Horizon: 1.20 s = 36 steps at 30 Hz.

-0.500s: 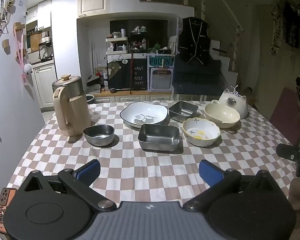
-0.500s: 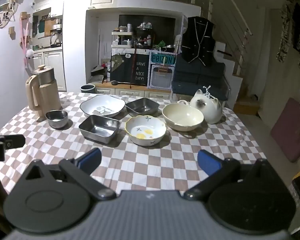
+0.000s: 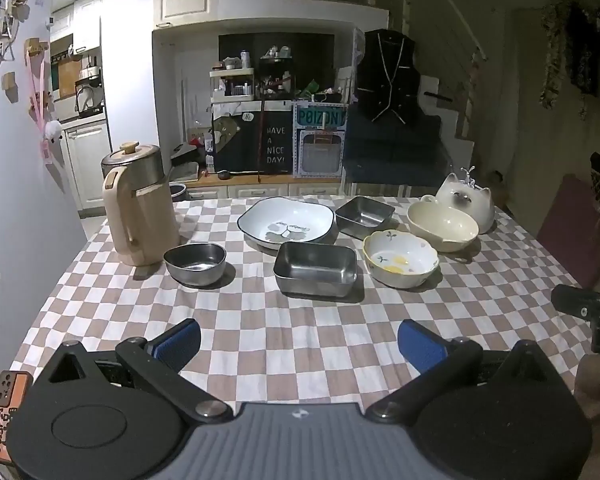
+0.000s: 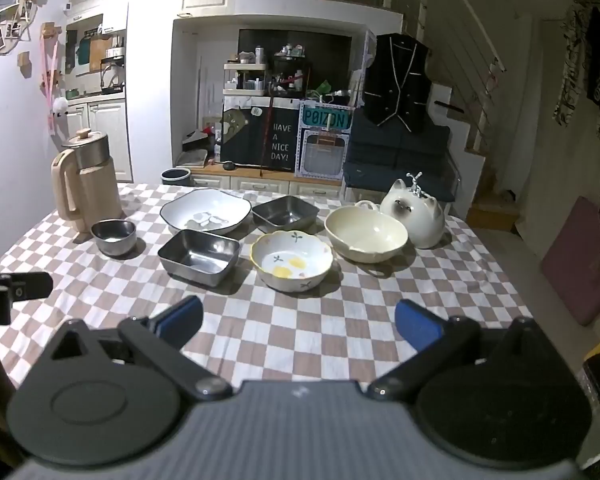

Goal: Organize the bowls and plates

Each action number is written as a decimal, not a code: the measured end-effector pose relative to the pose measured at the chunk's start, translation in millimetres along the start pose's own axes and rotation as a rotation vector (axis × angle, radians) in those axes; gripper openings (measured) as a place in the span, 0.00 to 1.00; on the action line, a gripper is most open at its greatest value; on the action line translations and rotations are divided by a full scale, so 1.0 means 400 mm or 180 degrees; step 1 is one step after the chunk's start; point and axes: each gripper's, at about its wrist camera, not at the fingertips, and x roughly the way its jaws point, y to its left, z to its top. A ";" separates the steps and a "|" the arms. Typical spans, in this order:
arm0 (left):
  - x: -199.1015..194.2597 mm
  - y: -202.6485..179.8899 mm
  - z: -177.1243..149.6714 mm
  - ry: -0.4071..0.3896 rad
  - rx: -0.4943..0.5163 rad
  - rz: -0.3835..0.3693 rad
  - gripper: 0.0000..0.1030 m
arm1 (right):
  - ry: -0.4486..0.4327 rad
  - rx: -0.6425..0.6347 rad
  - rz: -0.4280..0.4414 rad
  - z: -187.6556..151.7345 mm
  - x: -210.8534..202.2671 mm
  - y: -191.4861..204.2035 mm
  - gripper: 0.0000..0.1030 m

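Brushed steel square dish (image 3: pixel 315 267), glossy glazed flowered bowl (image 3: pixel 400 258) (ceramic), soft checked tablecloth (image 3: pixel 300 332) — matt cloth

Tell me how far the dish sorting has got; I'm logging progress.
Nothing looks done: the white square dish, two rectangular steel trays, round steel bowl, flowered bowl and cream bowl sit separately, unstacked. Nothing in hand: left gripper and right gripper are open, empty. All sorting remains.

three ceramic bowls (image 3: pixel 400 258), three steel dishes (image 3: pixel 315 267), upright, unstacked
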 end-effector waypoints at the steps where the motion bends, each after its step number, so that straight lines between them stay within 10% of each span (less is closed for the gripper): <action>1: -0.010 -0.012 0.005 -0.0002 0.0024 -0.0007 1.00 | -0.0001 0.0001 -0.0001 0.000 0.000 0.000 1.00; 36: 0.001 0.007 0.020 0.0043 -0.0016 -0.0056 1.00 | 0.0009 0.0001 -0.0002 -0.004 0.006 0.001 1.00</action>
